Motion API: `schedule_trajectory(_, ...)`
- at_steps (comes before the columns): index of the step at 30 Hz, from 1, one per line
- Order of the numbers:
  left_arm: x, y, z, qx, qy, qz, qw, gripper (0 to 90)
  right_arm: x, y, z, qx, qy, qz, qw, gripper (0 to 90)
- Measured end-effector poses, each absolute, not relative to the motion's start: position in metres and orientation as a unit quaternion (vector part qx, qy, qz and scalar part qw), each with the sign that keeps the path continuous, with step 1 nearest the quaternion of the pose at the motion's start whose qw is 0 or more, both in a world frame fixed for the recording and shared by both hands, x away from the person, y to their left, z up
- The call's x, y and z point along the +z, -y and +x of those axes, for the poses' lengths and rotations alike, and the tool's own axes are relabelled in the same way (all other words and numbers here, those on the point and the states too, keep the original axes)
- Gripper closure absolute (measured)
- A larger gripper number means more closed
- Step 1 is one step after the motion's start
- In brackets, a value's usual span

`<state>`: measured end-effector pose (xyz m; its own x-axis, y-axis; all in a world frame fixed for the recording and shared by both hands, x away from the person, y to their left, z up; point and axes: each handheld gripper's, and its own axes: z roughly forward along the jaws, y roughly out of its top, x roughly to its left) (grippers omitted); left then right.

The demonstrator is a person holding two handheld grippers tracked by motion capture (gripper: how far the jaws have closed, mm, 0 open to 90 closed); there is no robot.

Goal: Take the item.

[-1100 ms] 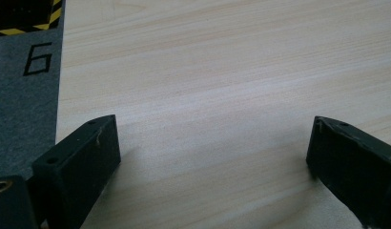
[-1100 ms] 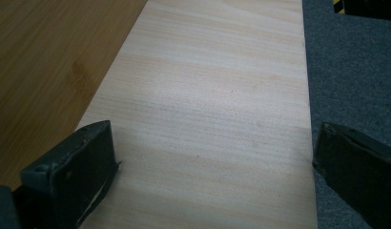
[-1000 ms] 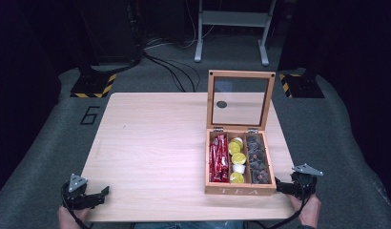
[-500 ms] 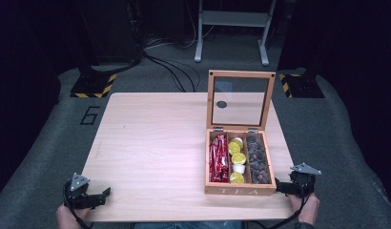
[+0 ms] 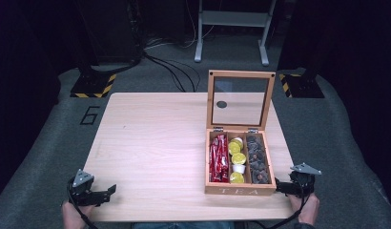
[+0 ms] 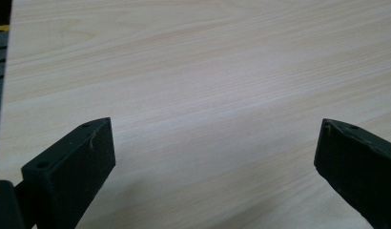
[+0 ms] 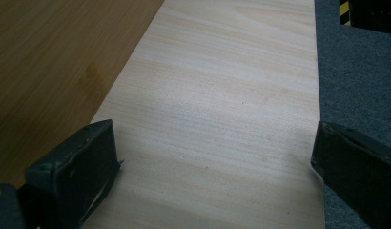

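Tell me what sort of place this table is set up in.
Probably a lab or studio for recording, not a home: grey carpet with a taped number 6, black stands on yellow-and-black striped bases, loose black cables on the floor, and a light wooden table carrying just an open wooden tea box.

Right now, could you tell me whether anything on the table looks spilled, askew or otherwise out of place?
Nothing stands out. The tea box sits square on the table with its lid upright, and the red packets, yellow-topped cups and dark items each stay in their own compartment.
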<state>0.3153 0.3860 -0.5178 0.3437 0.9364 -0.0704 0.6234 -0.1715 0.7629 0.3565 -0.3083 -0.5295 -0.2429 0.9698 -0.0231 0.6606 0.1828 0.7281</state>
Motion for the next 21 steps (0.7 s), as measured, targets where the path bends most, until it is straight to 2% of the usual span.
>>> schedule_trajectory(21,-0.494,-0.342,0.344,0.197,-0.483,0.756,0.395,0.1,-0.529,0.308,0.356,0.307,-0.728,0.558,0.252,2.1)
